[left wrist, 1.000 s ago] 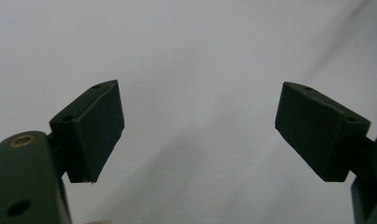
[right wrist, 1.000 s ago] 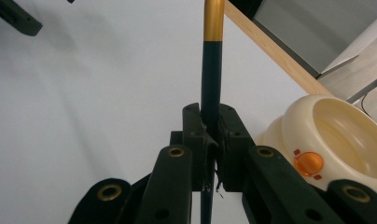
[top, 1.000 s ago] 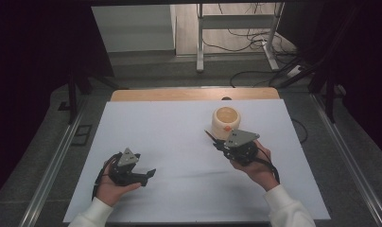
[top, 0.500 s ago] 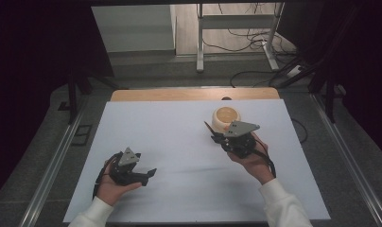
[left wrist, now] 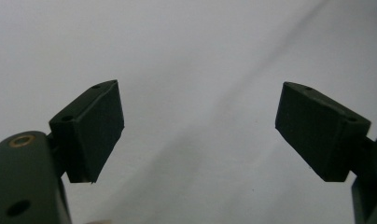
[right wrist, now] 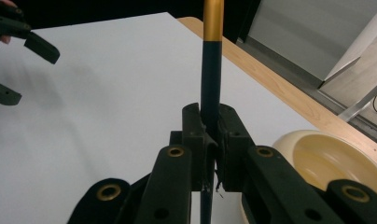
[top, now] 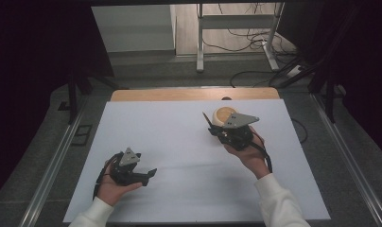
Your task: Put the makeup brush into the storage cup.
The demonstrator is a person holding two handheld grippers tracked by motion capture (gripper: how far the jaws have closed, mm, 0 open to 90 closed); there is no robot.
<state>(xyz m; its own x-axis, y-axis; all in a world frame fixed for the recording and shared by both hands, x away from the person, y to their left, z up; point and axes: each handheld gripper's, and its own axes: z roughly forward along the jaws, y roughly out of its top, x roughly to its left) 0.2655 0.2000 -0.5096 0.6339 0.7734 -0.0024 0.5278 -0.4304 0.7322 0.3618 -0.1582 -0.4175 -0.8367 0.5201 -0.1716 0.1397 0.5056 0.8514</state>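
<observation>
So the right gripper (right wrist: 210, 154) had its fingers clamped tight on a thin dark stick with a gold end (right wrist: 212, 56), right beside the cream bowl (right wrist: 331, 161) near the counter's (top: 179, 142) far edge. Left gripper (left wrist: 198, 130) fingers sat wide apart, holding nothing, over bare white counter.

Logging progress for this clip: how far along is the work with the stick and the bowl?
Done: the right gripper is shut on a dark stick with a gold end, lifted beside the cream bowl. In hand: carrying that stick by the bowl. Left: whatever the stick does with the bowl; the bowl looks empty. The left gripper is open, holding nothing, over the white table.
</observation>
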